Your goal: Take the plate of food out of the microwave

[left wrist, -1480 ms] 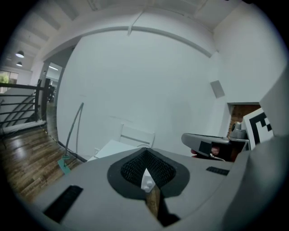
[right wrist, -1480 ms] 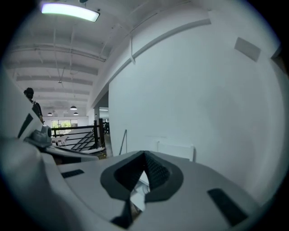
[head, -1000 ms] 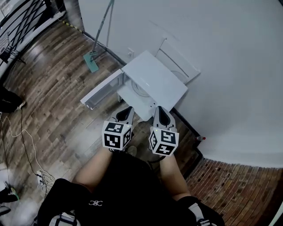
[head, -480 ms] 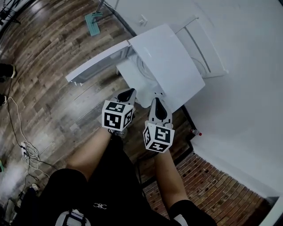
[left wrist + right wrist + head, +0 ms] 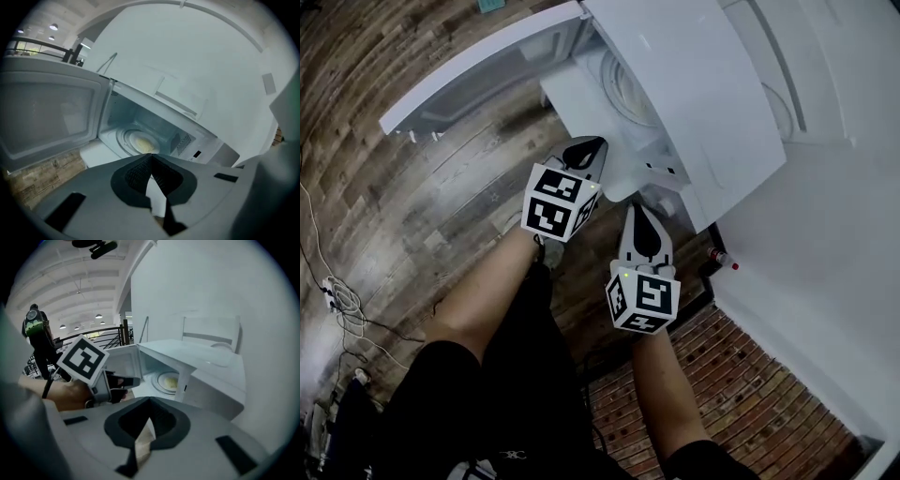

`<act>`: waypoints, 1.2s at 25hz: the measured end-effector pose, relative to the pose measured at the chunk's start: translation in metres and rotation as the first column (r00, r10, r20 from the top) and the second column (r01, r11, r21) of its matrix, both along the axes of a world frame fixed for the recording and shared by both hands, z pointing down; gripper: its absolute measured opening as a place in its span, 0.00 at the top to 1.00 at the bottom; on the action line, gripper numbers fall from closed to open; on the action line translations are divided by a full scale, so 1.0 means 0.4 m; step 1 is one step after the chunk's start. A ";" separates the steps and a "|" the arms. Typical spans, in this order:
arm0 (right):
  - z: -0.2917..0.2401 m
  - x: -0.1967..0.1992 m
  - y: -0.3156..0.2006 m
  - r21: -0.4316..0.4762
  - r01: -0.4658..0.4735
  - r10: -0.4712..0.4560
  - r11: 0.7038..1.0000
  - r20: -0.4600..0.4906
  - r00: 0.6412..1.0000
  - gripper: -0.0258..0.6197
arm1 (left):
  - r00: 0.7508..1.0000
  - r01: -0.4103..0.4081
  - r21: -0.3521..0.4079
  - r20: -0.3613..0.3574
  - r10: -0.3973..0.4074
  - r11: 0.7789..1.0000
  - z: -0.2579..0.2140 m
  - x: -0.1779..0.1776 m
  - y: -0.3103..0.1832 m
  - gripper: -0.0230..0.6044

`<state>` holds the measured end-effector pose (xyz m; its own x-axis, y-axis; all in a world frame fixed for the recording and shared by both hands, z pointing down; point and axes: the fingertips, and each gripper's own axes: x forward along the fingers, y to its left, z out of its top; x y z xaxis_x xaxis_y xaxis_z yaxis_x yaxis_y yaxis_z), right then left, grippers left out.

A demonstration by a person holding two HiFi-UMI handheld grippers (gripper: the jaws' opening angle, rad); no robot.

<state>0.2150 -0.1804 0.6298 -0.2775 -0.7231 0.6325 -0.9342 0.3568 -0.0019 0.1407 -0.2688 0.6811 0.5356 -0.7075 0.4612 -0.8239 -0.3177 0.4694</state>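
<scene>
Closer now, both closed, empty hand-held grippers (image 5: 586, 150) (image 5: 639, 214) face the plate of food (image 5: 142, 142) inside the microwave (image 5: 694, 84).

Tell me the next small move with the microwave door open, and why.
Probably open the left gripper's jaws and ease it forward toward the plate of food. The door stands swung wide, the plate sits untouched inside the microwave, and both the left gripper and the right gripper are shut, empty and outside the cavity.

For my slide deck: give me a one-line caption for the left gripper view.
Shut left gripper faces the open microwave, plate of food inside, door open at left.
</scene>
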 end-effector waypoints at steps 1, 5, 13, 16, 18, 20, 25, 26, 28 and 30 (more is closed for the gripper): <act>0.013 0.004 0.009 -0.009 -0.004 0.004 1.000 0.002 1.000 0.94 | 1.000 0.004 -0.001 -0.008 -0.004 1.000 0.015 0.007 -0.007 0.98; 0.037 0.016 0.035 -0.034 -0.016 0.017 0.999 0.010 1.000 0.94 | 0.999 0.031 0.012 -0.028 -0.031 0.999 0.049 0.032 -0.054 0.98; 0.059 0.059 0.059 -0.071 -0.053 0.053 0.996 -0.001 0.999 0.94 | 0.986 0.165 0.021 0.017 -0.165 0.986 0.103 0.046 -0.195 0.70; 0.068 0.068 0.059 -0.085 -0.068 0.068 0.994 0.001 0.998 0.94 | 0.976 0.189 0.023 0.104 -0.190 0.982 0.137 0.046 -0.244 0.63; 0.073 0.070 0.055 -0.090 -0.073 0.074 0.993 0.002 0.997 0.94 | 0.965 0.197 0.034 0.170 -0.200 0.980 0.156 0.048 -0.274 0.55; 0.082 0.071 0.052 -0.099 -0.076 0.077 0.992 0.003 0.997 0.94 | 0.946 0.204 0.043 0.250 -0.209 0.978 0.173 0.050 -0.298 0.46; 0.108 0.072 0.049 -0.128 -0.082 0.083 0.988 0.001 0.997 0.94 | 0.909 0.254 -0.001 0.342 -0.238 0.967 0.226 0.047 -0.336 0.42; 0.111 0.073 0.048 -0.132 -0.085 0.086 0.988 0.001 0.996 0.94 | 0.905 0.260 -0.011 0.352 -0.240 0.966 0.238 0.044 -0.339 0.42; 0.116 0.075 0.045 -0.137 -0.091 0.092 0.986 0.005 0.996 0.94 | 0.901 0.262 -0.025 0.365 -0.236 0.965 0.259 0.041 -0.339 0.40; 0.122 0.073 0.040 -0.140 -0.090 0.092 0.986 0.008 0.996 0.94 | 0.902 0.258 -0.020 0.363 -0.234 0.966 0.264 0.040 -0.338 0.40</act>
<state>0.2442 -0.1643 0.6785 -0.2244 -0.6506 0.7255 -0.9622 0.2659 -0.0592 0.1567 -0.4042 0.7868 0.1412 -0.7567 0.6384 -0.9875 -0.0619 0.1450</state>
